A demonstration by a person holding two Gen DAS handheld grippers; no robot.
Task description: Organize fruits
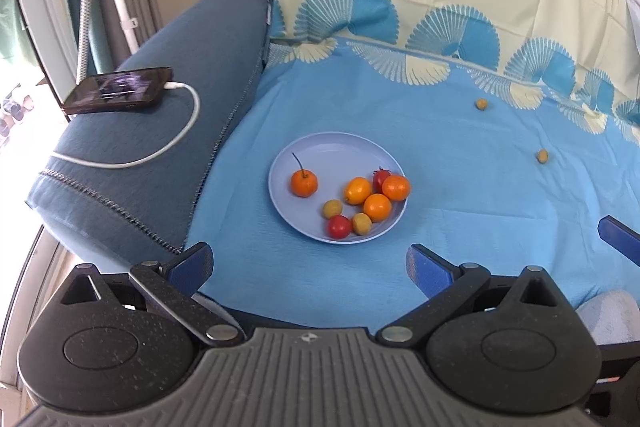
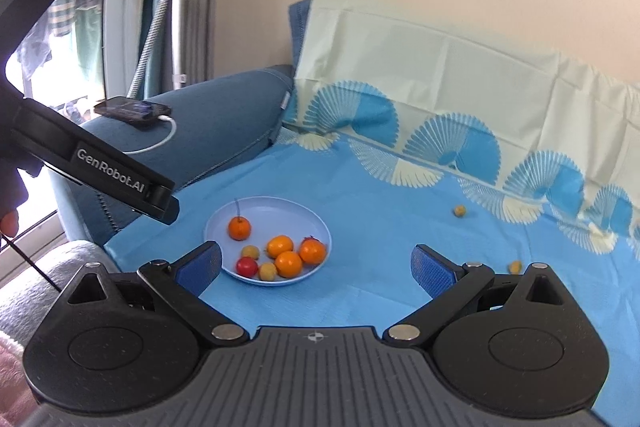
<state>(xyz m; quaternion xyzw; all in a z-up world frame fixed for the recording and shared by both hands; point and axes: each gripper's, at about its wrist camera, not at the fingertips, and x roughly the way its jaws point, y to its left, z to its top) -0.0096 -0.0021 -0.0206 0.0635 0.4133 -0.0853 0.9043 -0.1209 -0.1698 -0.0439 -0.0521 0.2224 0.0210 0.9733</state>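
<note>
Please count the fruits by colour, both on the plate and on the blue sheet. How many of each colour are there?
Orange fruits, on the plate: 4
Red fruits, on the plate: 2
Yellowish fruits: 4, with 2 on the plate and 2 loose on the sheet
Total: 10

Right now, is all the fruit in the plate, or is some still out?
Some is out. Two small yellow fruits lie on the blue cloth, apart from the plate, which holds eight.

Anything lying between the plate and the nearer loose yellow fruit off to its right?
No, only bare blue sheet separates the plate from the nearer loose yellow fruit. The left wrist view shows the whole stretch.
</note>
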